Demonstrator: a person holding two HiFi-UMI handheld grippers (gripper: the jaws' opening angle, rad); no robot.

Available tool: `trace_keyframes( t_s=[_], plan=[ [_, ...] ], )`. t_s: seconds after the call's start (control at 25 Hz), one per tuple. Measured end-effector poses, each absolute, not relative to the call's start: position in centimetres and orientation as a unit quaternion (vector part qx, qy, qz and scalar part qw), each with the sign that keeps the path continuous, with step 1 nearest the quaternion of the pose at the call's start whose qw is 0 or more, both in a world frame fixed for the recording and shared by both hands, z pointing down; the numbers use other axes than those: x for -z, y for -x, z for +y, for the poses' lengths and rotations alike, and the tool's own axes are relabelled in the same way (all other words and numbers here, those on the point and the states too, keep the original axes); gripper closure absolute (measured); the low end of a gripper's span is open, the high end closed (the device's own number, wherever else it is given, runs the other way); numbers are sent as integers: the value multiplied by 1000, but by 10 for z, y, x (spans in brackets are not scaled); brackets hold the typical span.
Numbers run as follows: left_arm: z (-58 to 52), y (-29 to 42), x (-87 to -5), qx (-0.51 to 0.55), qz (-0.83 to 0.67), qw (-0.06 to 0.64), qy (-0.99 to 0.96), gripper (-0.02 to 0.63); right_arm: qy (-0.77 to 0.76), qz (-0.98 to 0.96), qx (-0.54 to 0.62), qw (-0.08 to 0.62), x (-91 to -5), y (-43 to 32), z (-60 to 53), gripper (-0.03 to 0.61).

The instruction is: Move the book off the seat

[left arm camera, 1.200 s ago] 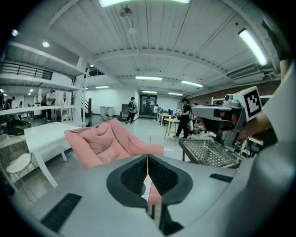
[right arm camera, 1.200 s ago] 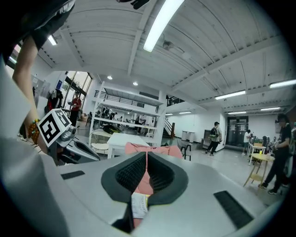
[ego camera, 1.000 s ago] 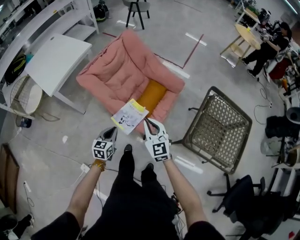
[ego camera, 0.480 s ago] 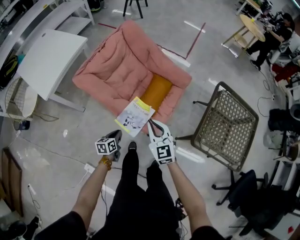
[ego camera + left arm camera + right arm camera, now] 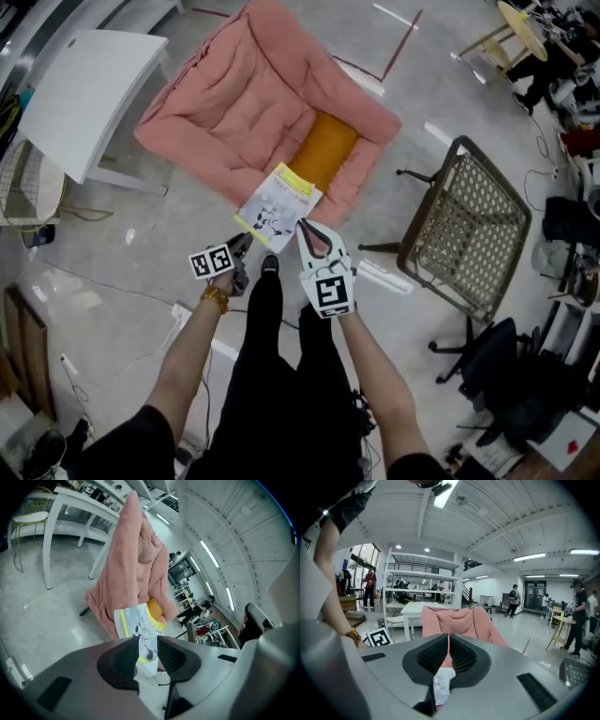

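Carrying book (image 5: pixel 277 208) off near edge of pink seat (image 5: pixel 234 112): right gripper (image 5: pixel 305 228) fingers clenched on its corner; left gripper (image 5: pixel 245 241) fingers just opening, book loose between. Next, likely: swing clear, set down.

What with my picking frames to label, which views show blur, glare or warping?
Head view: sharp and evenly lit, pale sheen on the floor. Left gripper view: heavy fisheye bending, dark corners, book crisp. Right gripper view: same bending, ceiling lights blown out, book soft up close.
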State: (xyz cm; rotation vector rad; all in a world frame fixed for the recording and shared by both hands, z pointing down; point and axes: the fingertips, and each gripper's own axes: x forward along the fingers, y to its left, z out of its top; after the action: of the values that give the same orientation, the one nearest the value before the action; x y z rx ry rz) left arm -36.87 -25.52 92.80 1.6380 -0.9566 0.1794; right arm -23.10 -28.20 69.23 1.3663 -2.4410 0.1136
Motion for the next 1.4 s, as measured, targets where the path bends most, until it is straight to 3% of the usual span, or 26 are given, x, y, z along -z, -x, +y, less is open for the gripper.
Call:
trace_keyframes(
  t_s=[0.32, 1.24, 1.4],
  plan=[
    [-266, 381, -976, -59, -394, 629, -668, 471, -484, -858, -40, 168, -702, 249, -297, 561],
    [-306, 355, -1023, -48, -360, 657, -660, 468, -495, -846, -60, 186, -733, 250, -315, 563],
    [-313, 344, -1020, -57, -353, 651, -669, 490, -498, -845, -62, 184, -734, 251, -320, 561]
  ],
)
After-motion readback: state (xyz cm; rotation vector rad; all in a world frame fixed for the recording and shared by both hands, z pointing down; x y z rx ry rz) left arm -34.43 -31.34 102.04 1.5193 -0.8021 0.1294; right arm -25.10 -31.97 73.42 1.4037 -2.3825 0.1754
